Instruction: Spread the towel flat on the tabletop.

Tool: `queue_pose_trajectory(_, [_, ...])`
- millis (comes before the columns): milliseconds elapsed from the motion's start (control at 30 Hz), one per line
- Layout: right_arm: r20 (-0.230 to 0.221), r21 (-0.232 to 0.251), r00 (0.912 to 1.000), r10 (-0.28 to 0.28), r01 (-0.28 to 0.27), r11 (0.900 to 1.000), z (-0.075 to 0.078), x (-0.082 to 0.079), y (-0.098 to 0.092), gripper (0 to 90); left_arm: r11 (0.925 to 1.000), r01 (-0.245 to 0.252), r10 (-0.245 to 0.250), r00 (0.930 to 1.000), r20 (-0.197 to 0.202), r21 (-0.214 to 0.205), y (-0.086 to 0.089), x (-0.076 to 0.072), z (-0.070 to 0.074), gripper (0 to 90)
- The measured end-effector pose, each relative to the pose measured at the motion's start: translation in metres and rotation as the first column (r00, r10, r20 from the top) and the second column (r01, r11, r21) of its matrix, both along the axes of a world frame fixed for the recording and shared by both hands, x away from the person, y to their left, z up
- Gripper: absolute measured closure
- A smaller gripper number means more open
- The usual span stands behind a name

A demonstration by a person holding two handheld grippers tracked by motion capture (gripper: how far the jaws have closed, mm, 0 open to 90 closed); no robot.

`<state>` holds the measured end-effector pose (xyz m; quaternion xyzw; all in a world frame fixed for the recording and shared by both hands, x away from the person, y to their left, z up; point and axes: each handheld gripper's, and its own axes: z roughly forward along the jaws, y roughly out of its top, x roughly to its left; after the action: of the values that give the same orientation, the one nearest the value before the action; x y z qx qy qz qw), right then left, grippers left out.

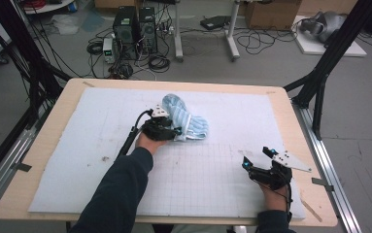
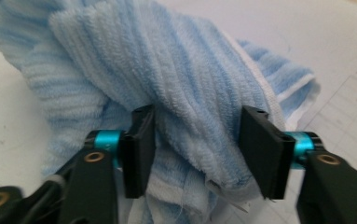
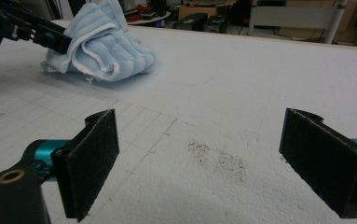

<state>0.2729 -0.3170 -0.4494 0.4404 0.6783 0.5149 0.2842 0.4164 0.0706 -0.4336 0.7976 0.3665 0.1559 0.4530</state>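
Observation:
A crumpled light-blue ribbed towel (image 1: 187,121) lies on the white mat, a little behind the table's middle. My left gripper (image 1: 176,131) reaches it from the near side. In the left gripper view, a thick fold of the towel (image 2: 167,70) fills the gap of the left gripper (image 2: 199,149), and both pads touch it. My right gripper (image 1: 257,157) rests near the front right of the mat, well apart from the towel. In the right gripper view, my right gripper (image 3: 204,158) stands wide open over bare mat. The towel (image 3: 106,51) and the left gripper (image 3: 50,35) show at far left.
The white gridded mat (image 1: 222,179) covers most of the wooden table (image 1: 52,141). A dark speckled stain (image 3: 218,161) marks the mat in front of the right gripper. Black frame posts (image 1: 319,82) stand at the table's corners; computers and cables (image 1: 135,29) sit on the floor beyond.

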Motion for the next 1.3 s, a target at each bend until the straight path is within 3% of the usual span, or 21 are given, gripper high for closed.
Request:
queue_pose_trajectory(33, [0.003, -0.002, 1.0000, 0.000, 0.000, 1.0000, 0.000, 0.000, 0.000, 11.0, 1.0000, -0.002, 0.002, 1.0000, 0.007, 0.005, -0.001, -0.001, 0.000, 58.1])
queue_pose_trajectory(67, [0.003, -0.001, 1.0000, 0.000, 0.000, 1.0000, 0.000, 0.000, 0.000, 11.0, 1.0000, 0.000, 0.000, 0.9998, 0.021, 0.007, -0.001, -0.002, 0.000, 69.1])
queue_pose_trajectory(100, [0.003, -0.001, 1.0000, 0.000, 0.000, 1.0000, 0.000, 0.000, 0.000, 11.0, 0.9999, 0.006, -0.006, 0.9995, 0.030, 0.012, -0.001, -0.004, 0.001, 69.1])
queue_pose_trajectory(133, [-0.001, 0.003, 1.0000, -0.001, 0.001, 1.0000, 0.000, 0.000, 0.000, 11.0, 0.9997, 0.017, -0.018, 0.9992, 0.036, 0.017, -0.001, -0.005, 0.002, 76.1])
queue_pose_trajectory(233, [-0.001, 0.002, 1.0000, 0.000, 0.000, 1.0000, 0.000, 0.000, 0.000, 11.0, 0.9992, 0.040, -0.040, 0.9982, 0.045, 0.008, 0.001, -0.010, 0.005, 78.2])
queue_pose_trajectory(367, [0.003, -0.004, 1.0000, 0.001, -0.001, 1.0000, 0.000, 0.000, 0.000, 11.0, 0.9982, 0.060, -0.060, 0.9969, 0.051, 0.002, 0.005, -0.020, 0.005, 79.8])
queue_pose_trajectory(500, [0.002, -0.003, 1.0000, -0.001, 0.001, 1.0000, 0.000, 0.000, 0.000, 11.0, 0.9967, 0.072, -0.071, 0.9963, 0.049, -0.036, 0.013, -0.030, 0.005, 79.8])
queue_pose_trajectory(833, [-0.003, -0.004, 1.0000, -0.001, 0.001, 1.0000, 0.000, 0.000, 0.001, 11.0, 0.9945, 0.083, -0.080, 0.9954, 0.053, -0.063, 0.028, -0.054, 0.011, 78.7])
queue_pose_trajectory(1000, [-0.006, -0.007, 1.0000, 0.001, -0.001, 1.0000, 0.000, 0.000, 0.001, 11.0, 0.9913, 0.118, -0.113, 0.9900, 0.085, -0.058, 0.032, -0.070, 0.014, 79.0])
queue_pose_trajectory(1200, [-0.012, -0.005, 0.9999, -0.002, 0.002, 1.0000, 0.000, 0.001, 0.001, 11.0, 0.9868, 0.153, -0.149, 0.9857, 0.078, -0.052, 0.037, -0.084, 0.014, 79.2])
queue_pose_trajectory(1300, [-0.021, -0.006, 0.9998, 0.000, 0.000, 1.0000, 0.000, 0.001, 0.001, 11.0, 0.9842, 0.163, -0.157, 0.9835, 0.090, -0.069, 0.040, -0.092, 0.015, 79.3])
